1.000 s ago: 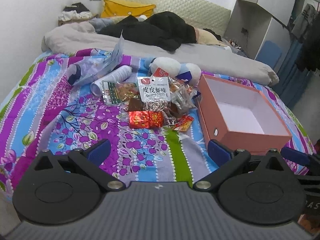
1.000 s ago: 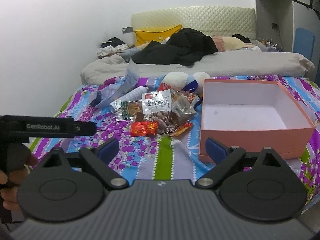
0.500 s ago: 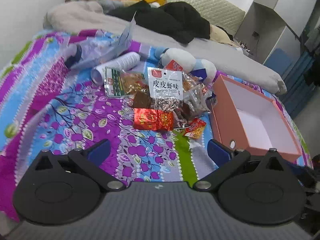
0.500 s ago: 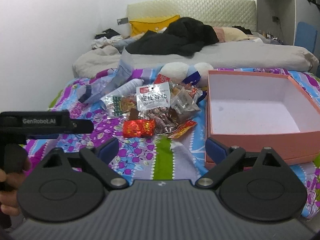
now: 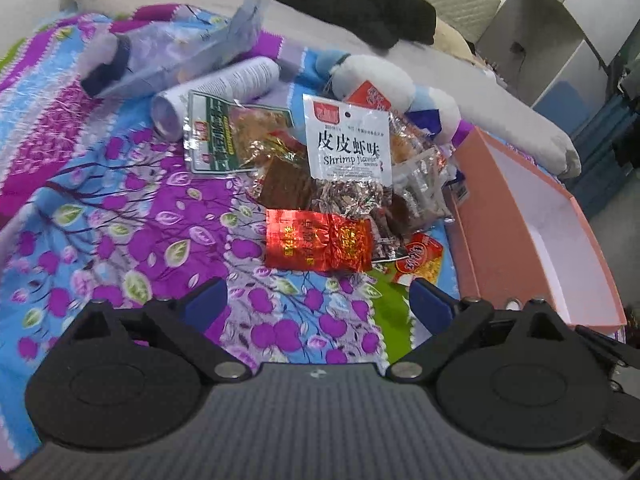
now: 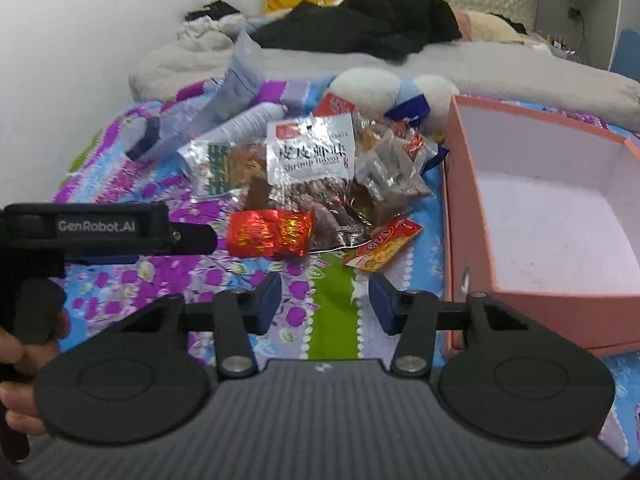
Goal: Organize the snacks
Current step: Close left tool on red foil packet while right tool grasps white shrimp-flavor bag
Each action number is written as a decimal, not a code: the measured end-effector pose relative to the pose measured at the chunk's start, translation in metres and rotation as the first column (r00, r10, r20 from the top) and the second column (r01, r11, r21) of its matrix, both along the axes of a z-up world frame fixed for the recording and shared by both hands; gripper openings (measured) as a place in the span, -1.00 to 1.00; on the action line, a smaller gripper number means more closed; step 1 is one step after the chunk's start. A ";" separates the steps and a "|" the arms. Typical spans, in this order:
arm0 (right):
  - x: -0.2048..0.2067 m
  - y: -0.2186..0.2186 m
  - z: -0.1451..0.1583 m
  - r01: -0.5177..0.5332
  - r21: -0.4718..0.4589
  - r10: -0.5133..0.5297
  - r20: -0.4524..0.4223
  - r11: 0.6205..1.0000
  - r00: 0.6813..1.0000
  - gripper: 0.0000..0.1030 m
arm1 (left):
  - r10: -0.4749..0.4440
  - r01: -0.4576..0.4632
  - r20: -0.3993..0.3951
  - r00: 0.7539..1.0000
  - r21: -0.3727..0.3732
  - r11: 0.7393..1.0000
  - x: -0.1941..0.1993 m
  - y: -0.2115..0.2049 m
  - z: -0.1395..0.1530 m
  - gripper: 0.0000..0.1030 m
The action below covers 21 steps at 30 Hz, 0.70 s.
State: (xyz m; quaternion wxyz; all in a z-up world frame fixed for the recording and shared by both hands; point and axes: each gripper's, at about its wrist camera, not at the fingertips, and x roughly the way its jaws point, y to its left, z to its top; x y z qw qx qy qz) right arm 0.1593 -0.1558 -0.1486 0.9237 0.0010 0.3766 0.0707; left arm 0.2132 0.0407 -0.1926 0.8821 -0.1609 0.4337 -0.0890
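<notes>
A: Which step is in hand now?

B: I judge it is the approach to the first snack. The snack pile lies on the flowered bedspread, just beside the pink box, and the box holds nothing yet.

A: And the fingers?

B: The left gripper stands wide, nearly fully released, though its jaws are closing a little; nothing is between them. The right gripper is closing too, about half way, and only the bedspread shows between its fingers.

A: Where is the nearest snack to them?

B: The red foil packet lies just ahead of the left gripper, a little above the gap in the left wrist view. In the right wrist view it is ahead and to the left, and the small orange sachet is ahead, near the box wall.

A: What does the next move call for?

B: Probably to go forward and lower onto the red foil packet, then carry it into the pink box. The foil looks slippery, so the grip must be on its middle.
</notes>
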 end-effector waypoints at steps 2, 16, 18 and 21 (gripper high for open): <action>0.015 0.001 -0.008 0.006 -0.011 -0.006 -0.013 1.000 1.000 -0.06 | -0.013 0.012 -0.012 1.000 -0.013 1.000 0.014 -0.001 -0.010 0.79; 0.071 -0.002 -0.057 0.125 -0.047 -0.130 -0.124 0.991 0.984 -0.21 | -0.142 0.131 -0.078 0.987 -0.131 0.983 0.087 -0.020 -0.045 0.52; 0.072 -0.005 -0.061 0.154 -0.039 -0.158 -0.131 0.987 0.979 -0.21 | -0.157 0.146 -0.090 0.984 -0.114 0.983 0.094 -0.028 -0.050 0.52; 0.076 -0.007 -0.066 0.171 -0.021 -0.173 -0.127 0.985 0.977 -0.21 | -0.160 0.151 -0.110 0.981 -0.085 0.985 0.101 -0.038 -0.058 0.52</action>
